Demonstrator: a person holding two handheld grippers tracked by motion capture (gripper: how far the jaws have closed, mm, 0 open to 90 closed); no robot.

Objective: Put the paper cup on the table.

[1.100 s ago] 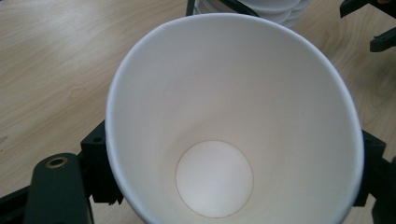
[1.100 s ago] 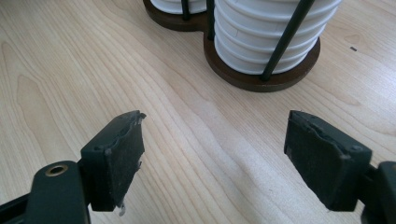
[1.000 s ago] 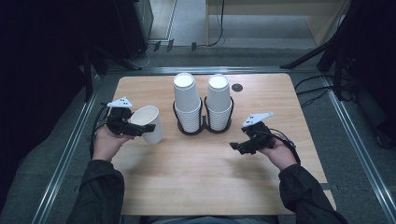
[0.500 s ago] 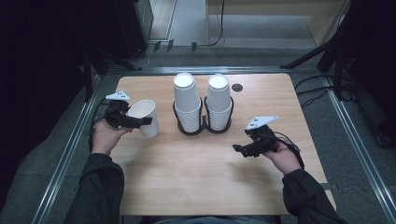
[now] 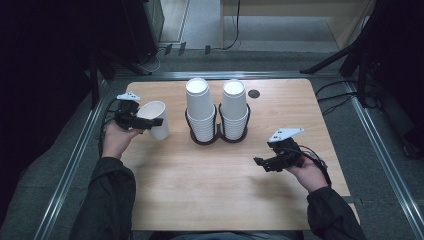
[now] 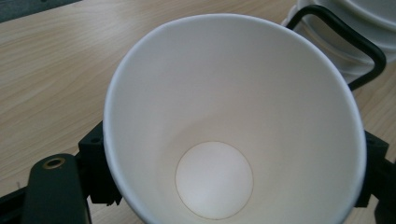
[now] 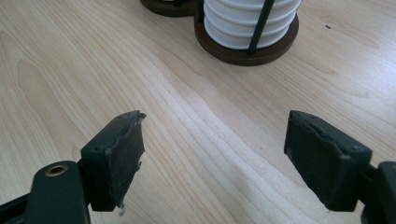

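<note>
A single white paper cup (image 5: 156,120) hangs tilted above the left part of the wooden table (image 5: 200,190), its mouth turned toward the hand. My left gripper (image 5: 146,121) is shut on its wall just below the rim. In the left gripper view I look straight into the empty cup (image 6: 233,116), with a black jaw on each side of it. Over the table's right side my right gripper (image 5: 261,162) is open with only bare wood between its pads (image 7: 116,154).
Two tall stacks of white paper cups (image 5: 200,105) (image 5: 234,102) stand side by side in a dark double holder (image 5: 217,140) at the table's middle back. The right gripper view has the holder's base (image 7: 243,53) ahead. A small dark hole (image 5: 254,93) lies behind.
My left hand has carried the cup a little toward the far left and tilted it more. The right hand has drifted slightly nearer the person, its jaws as wide as before.
</note>
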